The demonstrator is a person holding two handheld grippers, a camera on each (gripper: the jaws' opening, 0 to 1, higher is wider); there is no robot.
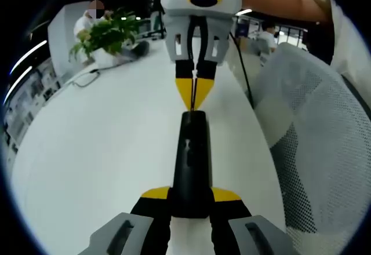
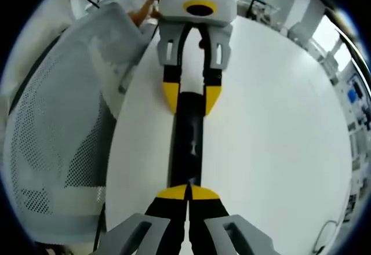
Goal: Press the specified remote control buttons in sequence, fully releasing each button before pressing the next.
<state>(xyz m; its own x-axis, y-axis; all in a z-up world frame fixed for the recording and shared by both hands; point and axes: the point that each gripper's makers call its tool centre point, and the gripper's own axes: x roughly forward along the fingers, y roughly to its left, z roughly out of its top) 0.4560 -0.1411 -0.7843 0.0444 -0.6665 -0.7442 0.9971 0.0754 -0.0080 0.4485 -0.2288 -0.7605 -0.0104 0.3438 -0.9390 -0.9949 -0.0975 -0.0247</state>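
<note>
Remote control (image 1: 191, 162) lies flat on the white table (image 1: 104, 150), long axis running between the two grippers. Everything below is placed relative to it.

Left gripper (image 1: 191, 200): yellow-tipped jaws sit one on each side of the remote's near end, clamped against its sides. Holding it, body raised slightly toward the camera at that end. In the right gripper view the same gripper (image 2: 192, 99) comes in from the top, tips straddling the remote's (image 2: 189, 142) far end, touching both edges.

Right gripper (image 2: 188, 193): jaws clenched together, tips meeting on top of the remote's near end in its own view. In the left gripper view it (image 1: 194, 95) hangs over the far end, yellow tips pressed into one point, touching or just above the remote's top edge. Can't tell if a button is actually depressed; buttons too dark to resolve.

White mesh chair back (image 1: 316, 145) stands beside the table (image 2: 272, 127), on the remote's right in the left gripper view; same chair (image 2: 64, 133) on its left in the right gripper view. Potted plant (image 1: 104, 35) well beyond the remote's far end, near the table's far edge, thin cable (image 1: 87, 80) just in front of it. Person's bare forearm (image 1: 278, 3) behind the right gripper.
</note>
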